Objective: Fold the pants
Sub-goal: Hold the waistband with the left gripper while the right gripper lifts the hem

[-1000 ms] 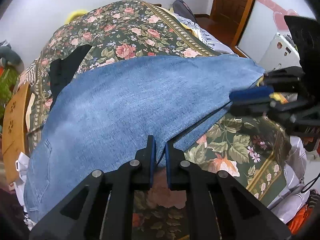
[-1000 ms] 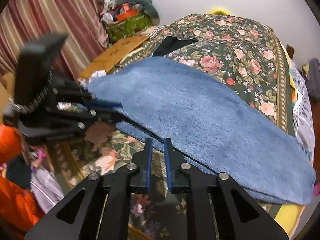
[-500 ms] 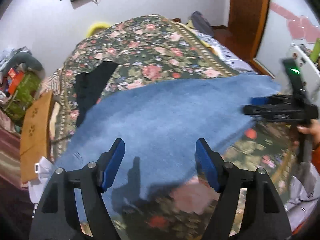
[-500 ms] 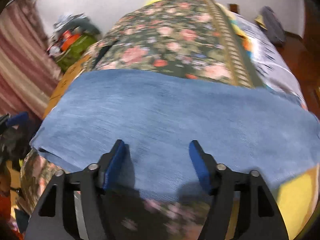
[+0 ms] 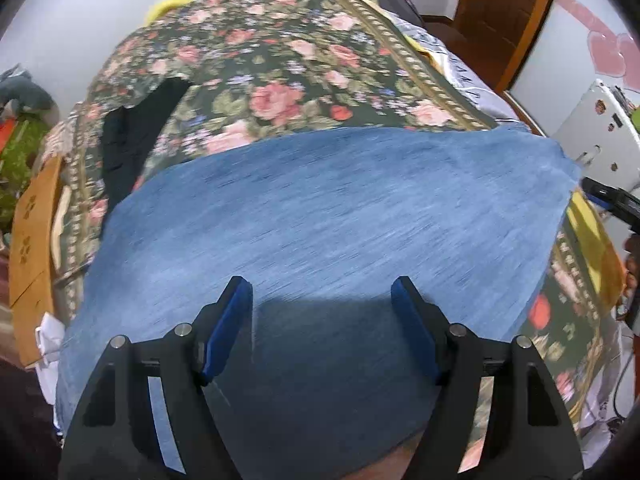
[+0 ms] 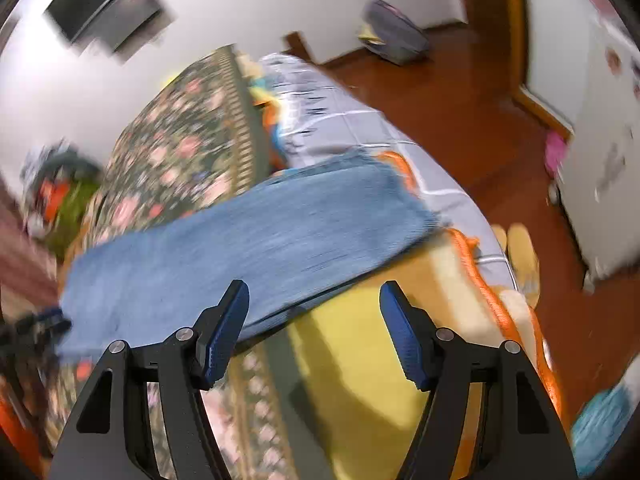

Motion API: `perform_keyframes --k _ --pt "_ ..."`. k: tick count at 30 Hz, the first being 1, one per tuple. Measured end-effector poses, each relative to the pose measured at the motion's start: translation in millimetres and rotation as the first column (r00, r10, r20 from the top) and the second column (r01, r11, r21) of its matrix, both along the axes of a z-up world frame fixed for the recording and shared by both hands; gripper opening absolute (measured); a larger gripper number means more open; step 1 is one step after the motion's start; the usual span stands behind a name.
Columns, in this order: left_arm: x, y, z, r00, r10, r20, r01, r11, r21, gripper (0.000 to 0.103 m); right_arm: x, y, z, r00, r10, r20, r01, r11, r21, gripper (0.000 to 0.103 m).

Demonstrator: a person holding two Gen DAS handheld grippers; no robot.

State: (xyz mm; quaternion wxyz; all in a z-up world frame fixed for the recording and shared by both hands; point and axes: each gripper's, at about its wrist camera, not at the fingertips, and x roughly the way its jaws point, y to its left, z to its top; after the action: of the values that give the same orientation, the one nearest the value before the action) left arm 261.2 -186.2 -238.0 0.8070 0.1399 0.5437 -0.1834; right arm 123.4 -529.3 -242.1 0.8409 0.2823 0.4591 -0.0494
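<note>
My left wrist camera looks steeply down, close over the jeans on the bed. My right wrist camera, blurred, looks down from the bed's corner toward the floor. Both views share the jeans and floral cover.

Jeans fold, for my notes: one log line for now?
jeans: flat on bed | left gripper: open, above jeans | right gripper: open, empty

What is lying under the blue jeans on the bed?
The blue jeans lie flat on a floral bedspread, which shows all around them. A yellow cloth appears beneath the leg end. Anything else directly under the denim is covered and cannot be seen.
</note>
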Motion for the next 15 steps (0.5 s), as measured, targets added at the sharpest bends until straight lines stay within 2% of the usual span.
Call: perform_keyframes --k 4,7,8,9,10,11,13,15 --pt "-2.2 -27.0 -3.4 0.998 -0.061 0.006 0.061 0.998 0.024 0.073 14.9 -16.0 -25.4 0.998 -0.069 -0.009 0.069 0.993 0.1 0.066" --pt "0.5 -40.5 -6.1 0.997 -0.076 -0.011 0.076 0.997 0.014 0.073 20.2 -17.9 -25.2 0.995 -0.097 0.028 0.094 0.991 0.093 0.064" --pt "2.0 -44.3 -6.6 0.997 -0.078 -0.015 0.079 0.997 0.012 0.073 21.7 -18.8 -24.4 0.994 -0.108 0.032 0.106 0.991 0.08 0.056" --pt "3.0 -48.3 -7.1 0.997 -0.081 -0.018 0.081 0.997 0.01 0.073 23.9 -18.7 -23.6 0.993 -0.114 0.03 0.111 0.991 0.068 0.04" --pt "3.7 -52.3 -7.7 0.996 -0.083 -0.021 0.083 0.996 0.009 0.073 25.9 -22.1 -24.8 0.992 -0.125 0.025 0.124 0.991 0.055 0.03" --pt "4.1 -56.0 -7.9 0.996 -0.086 -0.022 0.086 0.996 0.009 0.073 25.4 -27.3 -25.6 0.991 -0.13 0.029 0.128 0.99 0.066 0.011" --pt "4.2 -63.3 -8.6 0.995 -0.094 -0.024 0.094 0.996 0.001 0.073 25.4 -37.0 -27.6 0.991 -0.125 0.046 0.119 0.986 0.113 0.007" --pt "4.0 -69.0 -8.1 0.995 -0.098 -0.024 0.098 0.995 -0.008 0.073 25.2 -37.2 -20.9 0.994 -0.097 0.06 0.093 0.994 0.06 0.005"
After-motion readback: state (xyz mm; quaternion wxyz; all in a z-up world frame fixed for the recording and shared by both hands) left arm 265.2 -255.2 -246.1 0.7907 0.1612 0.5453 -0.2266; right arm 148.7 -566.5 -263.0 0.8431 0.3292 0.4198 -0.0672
